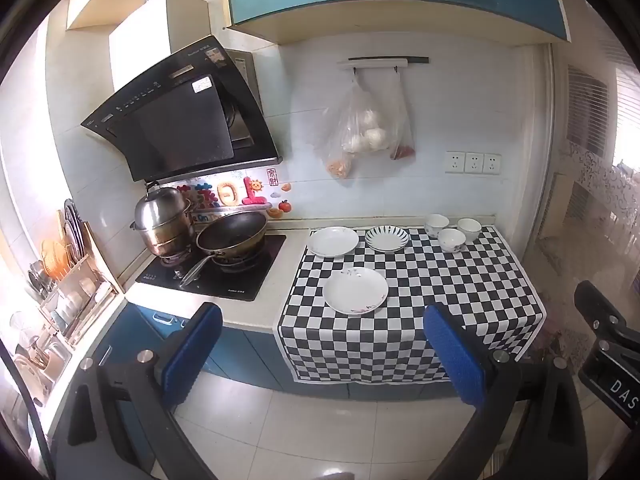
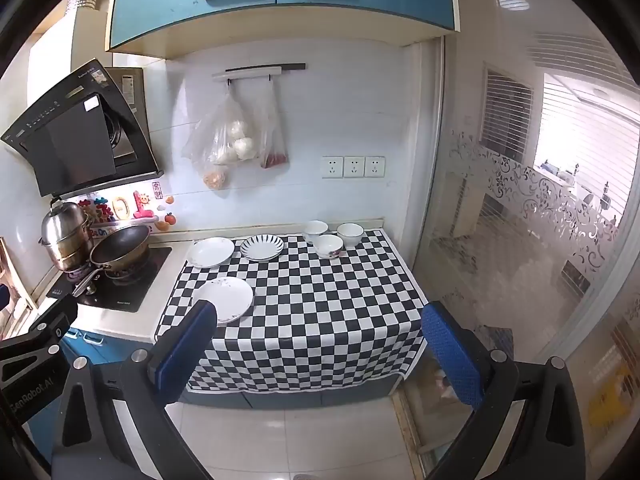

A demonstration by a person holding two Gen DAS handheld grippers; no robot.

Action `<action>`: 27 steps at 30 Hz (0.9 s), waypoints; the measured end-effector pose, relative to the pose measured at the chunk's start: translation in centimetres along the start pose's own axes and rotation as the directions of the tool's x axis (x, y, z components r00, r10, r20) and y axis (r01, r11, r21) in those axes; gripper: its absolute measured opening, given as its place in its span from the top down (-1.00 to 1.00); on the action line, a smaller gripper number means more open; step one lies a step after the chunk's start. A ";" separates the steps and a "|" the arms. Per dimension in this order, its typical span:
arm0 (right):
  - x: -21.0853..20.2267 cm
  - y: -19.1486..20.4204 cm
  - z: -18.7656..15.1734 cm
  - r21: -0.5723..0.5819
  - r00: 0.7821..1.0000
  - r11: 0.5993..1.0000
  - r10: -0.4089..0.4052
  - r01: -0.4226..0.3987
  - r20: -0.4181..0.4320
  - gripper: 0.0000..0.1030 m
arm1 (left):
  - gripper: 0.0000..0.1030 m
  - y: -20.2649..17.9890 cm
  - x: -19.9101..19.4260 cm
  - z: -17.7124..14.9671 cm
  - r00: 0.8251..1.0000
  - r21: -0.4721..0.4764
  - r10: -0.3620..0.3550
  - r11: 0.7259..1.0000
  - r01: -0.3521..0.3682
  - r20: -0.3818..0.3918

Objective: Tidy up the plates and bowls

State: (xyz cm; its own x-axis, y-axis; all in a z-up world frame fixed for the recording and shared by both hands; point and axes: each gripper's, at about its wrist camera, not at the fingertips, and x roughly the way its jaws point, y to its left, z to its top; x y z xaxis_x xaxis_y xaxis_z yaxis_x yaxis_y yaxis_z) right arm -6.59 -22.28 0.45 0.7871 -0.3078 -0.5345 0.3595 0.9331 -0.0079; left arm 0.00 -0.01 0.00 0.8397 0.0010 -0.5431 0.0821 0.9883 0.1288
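Note:
On the checkered cloth (image 1: pixel 460 280) (image 2: pixel 320 308) lie three plates: a white plate near the front (image 1: pixel 355 290) (image 2: pixel 226 294), a white plate at the back left (image 1: pixel 333 241) (image 2: pixel 211 252) and a striped plate (image 1: pixel 387 238) (image 2: pixel 262 247) beside it. Three white bowls (image 1: pixel 452 239) (image 2: pixel 329 245) stand close together at the back right. My left gripper (image 1: pixel 320 356) is open and empty, held back over the floor in front of the counter. My right gripper (image 2: pixel 320 356) is open and empty, also short of the counter edge.
A stove with a wok (image 1: pixel 232 232) and a steel steamer pot (image 1: pixel 164 216) is left of the cloth. A dish rack (image 1: pixel 68 280) stands at far left. Bags (image 1: pixel 360 132) hang on the wall. A glass door (image 2: pixel 520 240) is at the right.

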 end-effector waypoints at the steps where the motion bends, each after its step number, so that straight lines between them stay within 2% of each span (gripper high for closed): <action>1: 0.0 0.0 0.0 0.000 1.000 1.000 0.001 -0.001 0.005 -1.00 | -1.00 0.0 0.0 0.0 1.000 -0.002 -0.002 1.000 0.002 -0.003; 27: 0.0 -0.2 -0.1 -0.004 1.000 1.000 0.017 -0.017 0.011 -1.00 | -1.00 -0.1 -0.5 -0.2 1.000 -0.004 0.013 1.000 -0.013 0.009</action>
State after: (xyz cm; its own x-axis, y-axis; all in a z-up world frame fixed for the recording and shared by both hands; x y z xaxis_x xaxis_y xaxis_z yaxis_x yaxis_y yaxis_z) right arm -6.76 -22.47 0.38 0.7984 -0.2941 -0.5255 0.3443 0.9388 -0.0023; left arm -0.52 -0.10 0.04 0.8454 0.0128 -0.5340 0.0688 0.9888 0.1325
